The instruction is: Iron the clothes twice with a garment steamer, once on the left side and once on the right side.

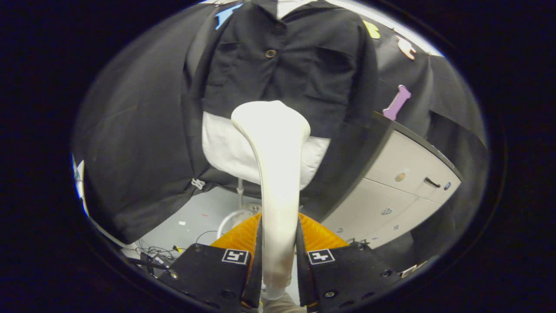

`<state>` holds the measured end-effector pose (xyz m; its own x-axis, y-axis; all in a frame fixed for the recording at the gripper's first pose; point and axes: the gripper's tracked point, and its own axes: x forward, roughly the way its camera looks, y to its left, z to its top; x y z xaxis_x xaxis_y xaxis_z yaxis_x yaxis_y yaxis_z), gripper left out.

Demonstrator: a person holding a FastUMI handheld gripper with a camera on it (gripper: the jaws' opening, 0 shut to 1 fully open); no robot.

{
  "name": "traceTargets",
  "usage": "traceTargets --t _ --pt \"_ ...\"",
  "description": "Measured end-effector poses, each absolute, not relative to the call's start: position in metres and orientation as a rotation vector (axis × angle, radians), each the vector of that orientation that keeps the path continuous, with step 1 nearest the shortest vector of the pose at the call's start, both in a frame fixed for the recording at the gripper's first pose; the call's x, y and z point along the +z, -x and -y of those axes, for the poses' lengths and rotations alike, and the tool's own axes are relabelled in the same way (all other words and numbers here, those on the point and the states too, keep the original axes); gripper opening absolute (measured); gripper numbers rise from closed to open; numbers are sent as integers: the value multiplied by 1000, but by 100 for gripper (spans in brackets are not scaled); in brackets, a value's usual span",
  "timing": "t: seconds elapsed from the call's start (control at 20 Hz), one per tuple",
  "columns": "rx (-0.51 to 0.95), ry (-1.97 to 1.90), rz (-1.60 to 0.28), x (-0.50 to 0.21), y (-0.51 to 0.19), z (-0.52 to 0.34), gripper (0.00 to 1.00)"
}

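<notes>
In the gripper view, the gripper (279,252) has its two fingers pinched on one garment steamer (274,165), one finger pressing each side of the pale handle. The handle rises from between the fingers and widens into a single rounded head, which sits in front of the lower part of the garment.

One dark shirt (286,65) hangs beyond the fingers, straight ahead of the steamer head. It has two chest pockets, one on either side of the placket, and one round button (270,53) can be counted between them. A pale collar opening shows at its top. Below the shirt's hem one white panel (230,152) of fabric hangs down, partly covered by the steamer's handle; whether the head touches the cloth cannot be told.

Dark cloth (139,143) drapes the booth behind and to both sides of the shirt. To the right of the steamer stands one light cabinet (404,182) with three drawer fronts visible; the upper one carries one dark handle (432,182) and one round knob (400,177).

Below the shirt, a thin white stand pole (239,191) comes down to the grey floor (191,217), where a tangle of cables (152,254) lies near the left finger
</notes>
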<state>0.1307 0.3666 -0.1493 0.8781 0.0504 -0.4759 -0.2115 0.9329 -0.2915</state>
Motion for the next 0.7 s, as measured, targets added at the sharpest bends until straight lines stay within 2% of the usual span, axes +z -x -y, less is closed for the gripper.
traceTargets --t 0.2,0.7 --pt "86 293 -446 -119 -127 -310 36" --pt "56 174 -362 -46 -76 -155 36"
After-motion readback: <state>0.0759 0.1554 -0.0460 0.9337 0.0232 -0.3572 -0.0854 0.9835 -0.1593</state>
